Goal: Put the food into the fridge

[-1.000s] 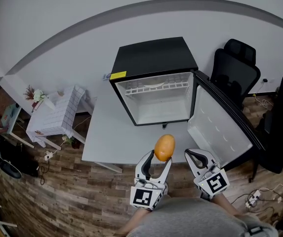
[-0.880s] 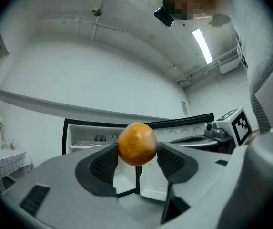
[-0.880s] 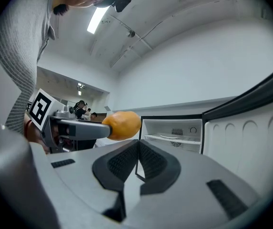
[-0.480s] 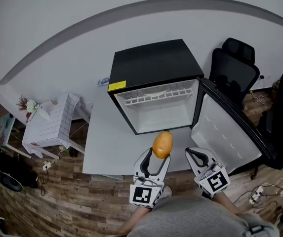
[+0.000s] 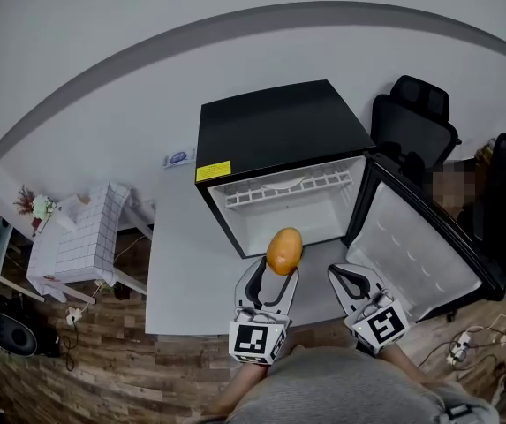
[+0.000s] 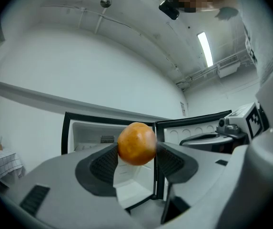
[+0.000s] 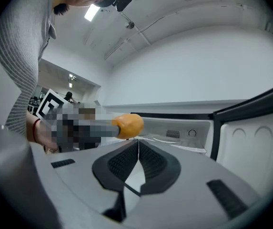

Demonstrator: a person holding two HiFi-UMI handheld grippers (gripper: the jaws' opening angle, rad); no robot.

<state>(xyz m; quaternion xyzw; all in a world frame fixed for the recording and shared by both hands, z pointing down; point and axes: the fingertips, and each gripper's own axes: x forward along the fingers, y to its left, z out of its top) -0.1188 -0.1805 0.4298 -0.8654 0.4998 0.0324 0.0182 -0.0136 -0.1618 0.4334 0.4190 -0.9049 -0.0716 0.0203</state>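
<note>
You are holding the left gripper [image 5: 275,273] with its jaws clamped on a fruit [image 5: 283,251], the pads pressing its two sides right at the jaw tips, so most of the round orange body is sitting above and ahead of them. Your right gripper [image 5: 356,283] is hanging just beside it to the right with its jaws closed together on nothing. Straight ahead of the fruit the fridge [image 5: 275,131] is standing open on the table [image 5: 191,254], its white inside bare apart from a wire shelf near the top, and the door [image 5: 411,254] is swinging out ahead of the right gripper. The fruit is probably light and fairly firm, but its skin looks smooth and its shape rounded, so it is likely to slip or roll out of such a shallow hold. Gripping across its widest part, deeper between the pads, with gentle pressure, would likely be safer, since hard squeezing could bruise it.
</note>
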